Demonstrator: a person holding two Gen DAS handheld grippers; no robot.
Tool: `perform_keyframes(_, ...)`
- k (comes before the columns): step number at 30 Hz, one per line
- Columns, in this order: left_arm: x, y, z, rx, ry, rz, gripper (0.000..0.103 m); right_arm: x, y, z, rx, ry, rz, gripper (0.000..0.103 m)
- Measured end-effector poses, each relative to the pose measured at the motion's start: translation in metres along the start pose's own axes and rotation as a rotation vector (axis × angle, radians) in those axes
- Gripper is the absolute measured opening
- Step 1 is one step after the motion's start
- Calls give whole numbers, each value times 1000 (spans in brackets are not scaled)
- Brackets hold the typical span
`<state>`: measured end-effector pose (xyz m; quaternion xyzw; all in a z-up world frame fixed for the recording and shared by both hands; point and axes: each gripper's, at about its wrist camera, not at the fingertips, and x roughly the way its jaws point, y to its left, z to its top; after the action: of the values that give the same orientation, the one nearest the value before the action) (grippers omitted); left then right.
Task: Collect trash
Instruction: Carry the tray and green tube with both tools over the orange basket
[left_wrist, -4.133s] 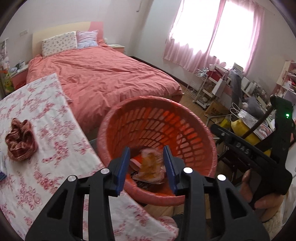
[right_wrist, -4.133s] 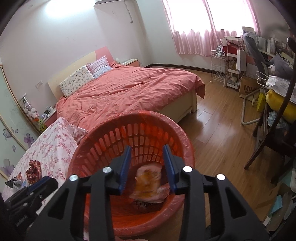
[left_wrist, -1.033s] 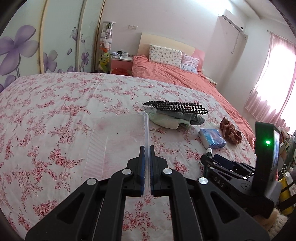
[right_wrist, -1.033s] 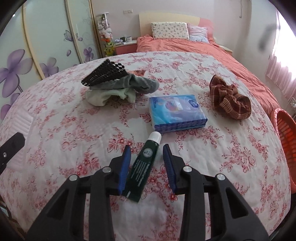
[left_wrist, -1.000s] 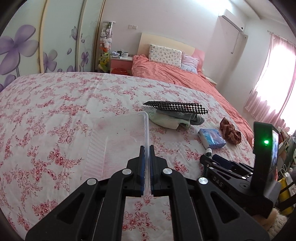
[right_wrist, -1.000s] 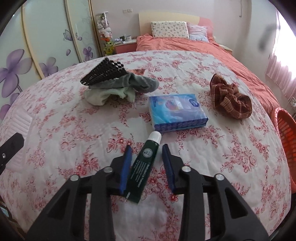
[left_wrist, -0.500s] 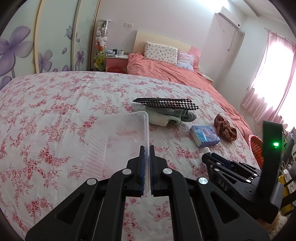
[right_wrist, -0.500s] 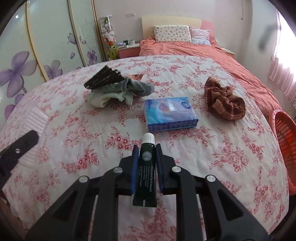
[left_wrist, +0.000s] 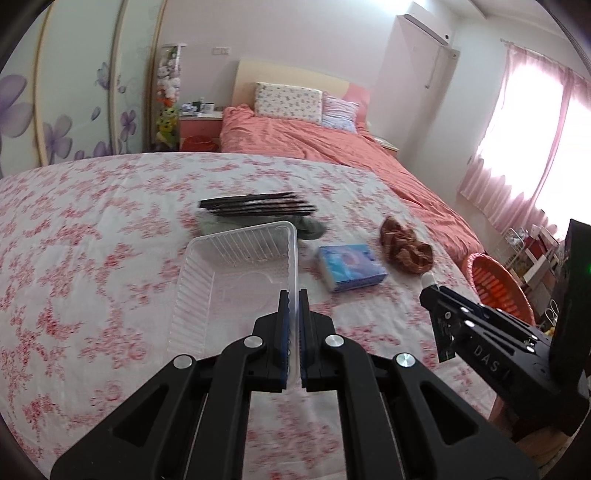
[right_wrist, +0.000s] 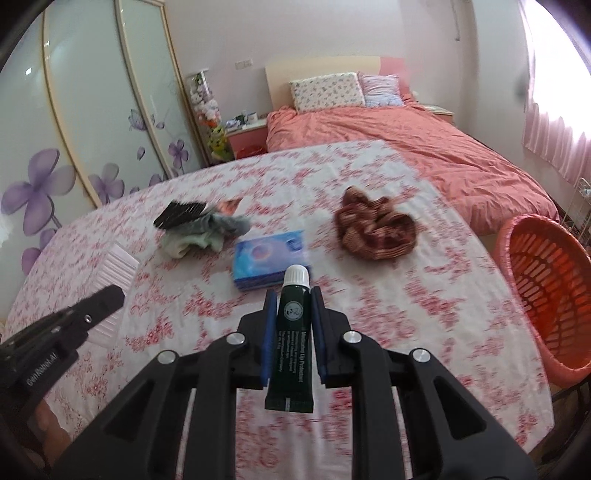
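Presently, left gripper (left_wrist: 291, 314) jaws are clamped on the clear plastic tray (left_wrist: 236, 280) rim, right gripper (right_wrist: 293, 314) jaws on the dark green tube (right_wrist: 291, 332) (white cap forward), above the floral tabletop (right_wrist: 388, 314).

We note open floral cloth (right_wrist: 388, 310) ahead of the right gripper (right_wrist: 293, 295) toward the orange basket (right_wrist: 546, 280) at the table's right edge. The blue tissue pack (right_wrist: 269, 258) lies just ahead, the brown rag (right_wrist: 375, 229) beyond it on the right. Grey cloths (left_wrist: 258, 218) under a black mesh block the far centre. The left side is bare cloth.
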<state>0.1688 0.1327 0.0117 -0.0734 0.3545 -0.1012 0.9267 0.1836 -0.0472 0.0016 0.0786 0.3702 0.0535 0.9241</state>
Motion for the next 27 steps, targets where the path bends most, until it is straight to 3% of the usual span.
perform_keyframes(27, 50, -154, 6, 167, 51, -250, 4, -61, -147, 6, 143, -170, -147, 19)
